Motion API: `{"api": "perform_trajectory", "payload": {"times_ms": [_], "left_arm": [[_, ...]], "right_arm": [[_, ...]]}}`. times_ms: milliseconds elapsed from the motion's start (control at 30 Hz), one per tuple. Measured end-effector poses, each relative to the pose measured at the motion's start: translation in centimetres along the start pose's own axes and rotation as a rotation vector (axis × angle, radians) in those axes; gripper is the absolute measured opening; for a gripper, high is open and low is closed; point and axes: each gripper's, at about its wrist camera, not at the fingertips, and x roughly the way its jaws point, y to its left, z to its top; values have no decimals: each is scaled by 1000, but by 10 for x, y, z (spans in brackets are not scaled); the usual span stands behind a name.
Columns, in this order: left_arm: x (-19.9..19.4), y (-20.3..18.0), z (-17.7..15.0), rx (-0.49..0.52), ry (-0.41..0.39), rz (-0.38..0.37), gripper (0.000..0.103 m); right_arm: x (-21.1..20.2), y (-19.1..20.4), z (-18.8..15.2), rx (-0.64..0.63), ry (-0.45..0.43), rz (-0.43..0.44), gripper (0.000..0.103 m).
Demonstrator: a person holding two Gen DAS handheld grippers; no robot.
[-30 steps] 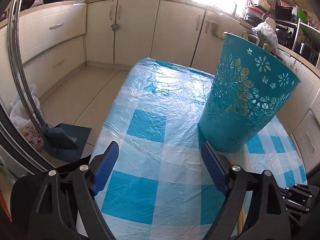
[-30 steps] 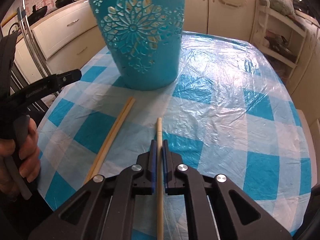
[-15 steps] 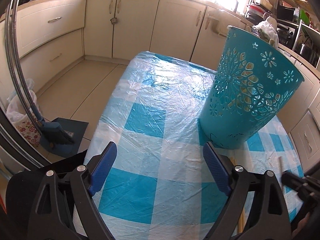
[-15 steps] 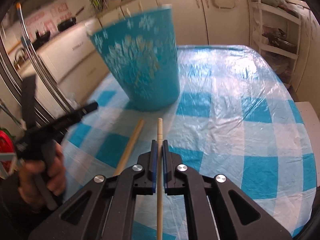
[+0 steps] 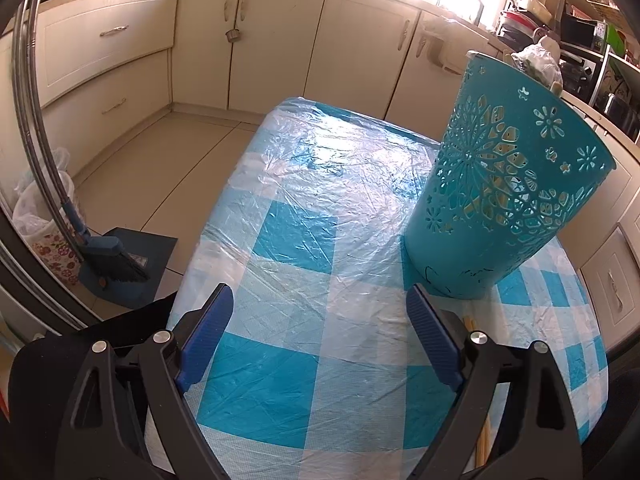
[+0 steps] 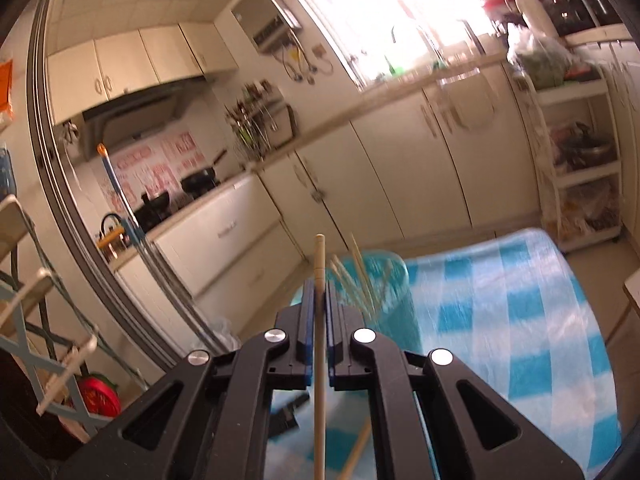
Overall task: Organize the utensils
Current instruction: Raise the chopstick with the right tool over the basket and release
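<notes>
A teal cut-out basket point(image 5: 504, 196) stands on the blue-checked table point(image 5: 304, 240), right of centre in the left wrist view. My left gripper point(image 5: 320, 332) is open and empty, low over the table just left of the basket. My right gripper point(image 6: 318, 292) is shut on a wooden chopstick point(image 6: 319, 320) and holds it high, tilted up, above and short of the basket point(image 6: 396, 304), which holds several sticks. Another chopstick point(image 6: 358, 448) lies on the table below; it also shows in the left wrist view point(image 5: 482, 448).
Cream kitchen cabinets point(image 5: 280, 40) line the far wall. A broom and dustpan point(image 5: 116, 264) stand on the floor left of the table. A shelf rack point(image 6: 580, 168) stands at the right, beyond the table's far end.
My right gripper has lifted the chopstick off the table and tilted upward, now looking over the basket's rim. My left gripper has barely moved.
</notes>
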Motion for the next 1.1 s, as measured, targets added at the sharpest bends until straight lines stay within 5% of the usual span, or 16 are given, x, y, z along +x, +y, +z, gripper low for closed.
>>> {"api": "perform_trajectory", "payload": {"times_ms": [200,400,733,1000,1100], "left_arm": [[1,2,0,-10,4,-8,85],[1,4,0,-20,9,-20,85],[3,5,0,-26,11,-29,85],[3,6,0,-29,9,-18,86],[2,5,0,-28,5,-12,86]], "right_arm": [[28,14,50,-17,-183,-47,6],[64,9,53,-64,-249,-165,6],[99,-11,13,-110,-152,-261,7],[67,-4,-17,-145,-79,-241,7],[43,-3,-37,-138,-45,-250,23]]}}
